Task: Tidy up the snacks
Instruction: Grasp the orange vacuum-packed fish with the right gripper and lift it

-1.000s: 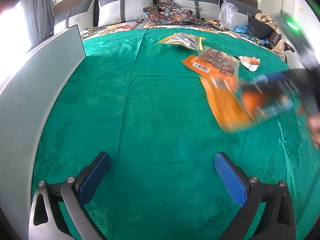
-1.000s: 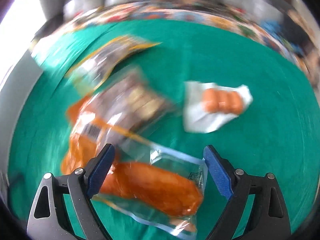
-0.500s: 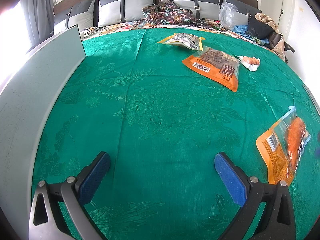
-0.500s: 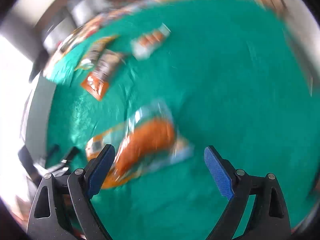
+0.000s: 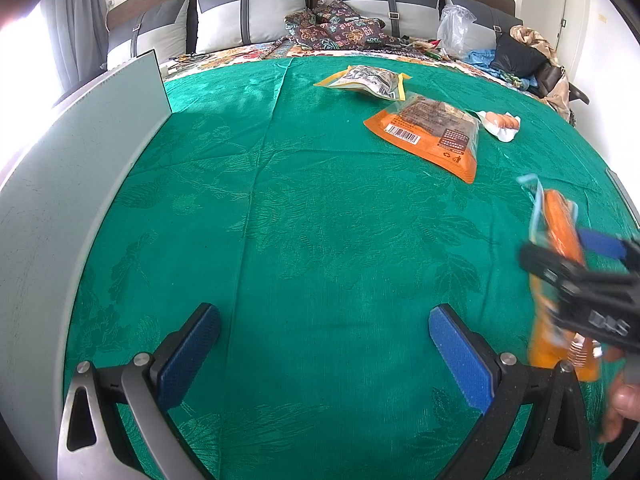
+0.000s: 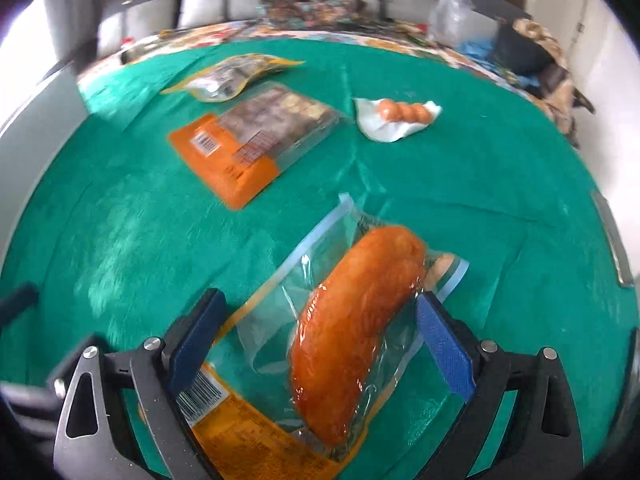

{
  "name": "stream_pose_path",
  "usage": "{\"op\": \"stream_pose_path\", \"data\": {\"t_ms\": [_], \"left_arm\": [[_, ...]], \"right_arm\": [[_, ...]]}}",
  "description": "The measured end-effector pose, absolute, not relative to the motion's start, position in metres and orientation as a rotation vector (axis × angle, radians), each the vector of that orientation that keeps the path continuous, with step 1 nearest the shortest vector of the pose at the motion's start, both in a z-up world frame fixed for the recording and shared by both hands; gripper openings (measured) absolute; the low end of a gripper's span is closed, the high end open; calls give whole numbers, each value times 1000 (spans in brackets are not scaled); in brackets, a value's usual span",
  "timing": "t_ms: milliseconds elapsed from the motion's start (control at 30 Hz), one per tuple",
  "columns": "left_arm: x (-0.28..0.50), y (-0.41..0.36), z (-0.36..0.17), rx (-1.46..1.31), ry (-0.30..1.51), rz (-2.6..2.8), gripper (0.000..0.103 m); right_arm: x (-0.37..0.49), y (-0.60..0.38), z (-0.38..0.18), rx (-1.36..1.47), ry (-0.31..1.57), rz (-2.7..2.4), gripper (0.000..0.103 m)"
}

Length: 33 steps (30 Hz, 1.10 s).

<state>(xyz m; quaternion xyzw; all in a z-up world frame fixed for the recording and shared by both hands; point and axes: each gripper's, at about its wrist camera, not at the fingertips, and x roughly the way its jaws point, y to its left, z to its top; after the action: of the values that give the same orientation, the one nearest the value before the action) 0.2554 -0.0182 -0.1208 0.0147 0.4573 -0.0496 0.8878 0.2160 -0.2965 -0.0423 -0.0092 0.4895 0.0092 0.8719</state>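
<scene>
A clear-and-orange sausage packet (image 6: pixel 352 320) lies on the green bedspread between the wide-open jaws of my right gripper (image 6: pixel 320 344); it also shows in the left wrist view (image 5: pixel 560 240), partly behind the right gripper (image 5: pixel 592 264). My left gripper (image 5: pixel 324 356) is open and empty over bare green cloth. Farther off lie an orange snack packet (image 6: pixel 248 140) (image 5: pixel 432 132), a yellow-edged packet (image 6: pixel 232 76) (image 5: pixel 368 80) and a small white packet of orange balls (image 6: pixel 400 116) (image 5: pixel 500 124).
A grey panel (image 5: pixel 60 200) stands along the left side of the bed. Pillows (image 5: pixel 248 12), patterned fabric (image 5: pixel 332 28), a plastic bag (image 5: pixel 452 28) and clothes (image 5: pixel 524 56) crowd the headboard end.
My right gripper has swung back over the sausage packet, which now sits between its open jaws. My left gripper has not moved.
</scene>
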Motion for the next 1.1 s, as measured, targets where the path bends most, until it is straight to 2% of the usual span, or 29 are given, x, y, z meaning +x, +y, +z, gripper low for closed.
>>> {"op": "stream_pose_path", "data": {"t_ms": [167, 267, 367, 533, 733, 833, 900, 1000, 1033, 1067, 1100], "left_arm": [[257, -19, -120, 36, 959, -104, 103], [269, -23, -115, 67, 1054, -149, 102], [293, -37, -94, 92, 1057, -243, 89], [362, -90, -55, 163, 1007, -450, 91], [438, -138, -83, 251, 1121, -521, 90], [450, -152, -95, 329, 1109, -489, 91], [454, -158, -104, 382, 1111, -445, 103], [460, -152, -108, 305, 1124, -440, 103], [460, -148, -108, 284, 1121, -425, 102], [456, -147, -107, 273, 1105, -423, 94], [451, -145, -105, 260, 1085, -433, 77]], "right_arm": [[178, -344, -40, -18, 1029, 43, 92], [179, -357, -47, -8, 1022, 32, 93], [186, -359, -57, 26, 988, 8, 94], [191, -355, -59, 24, 987, 6, 95], [193, -355, -59, 25, 987, 8, 95], [193, -355, -58, 25, 986, 9, 95], [194, -354, -59, 25, 986, 9, 95], [195, -354, -59, 26, 986, 9, 95], [195, -354, -59, 26, 986, 9, 95], [195, -354, -59, 26, 986, 9, 95], [196, -354, -59, 26, 985, 9, 95]]}}
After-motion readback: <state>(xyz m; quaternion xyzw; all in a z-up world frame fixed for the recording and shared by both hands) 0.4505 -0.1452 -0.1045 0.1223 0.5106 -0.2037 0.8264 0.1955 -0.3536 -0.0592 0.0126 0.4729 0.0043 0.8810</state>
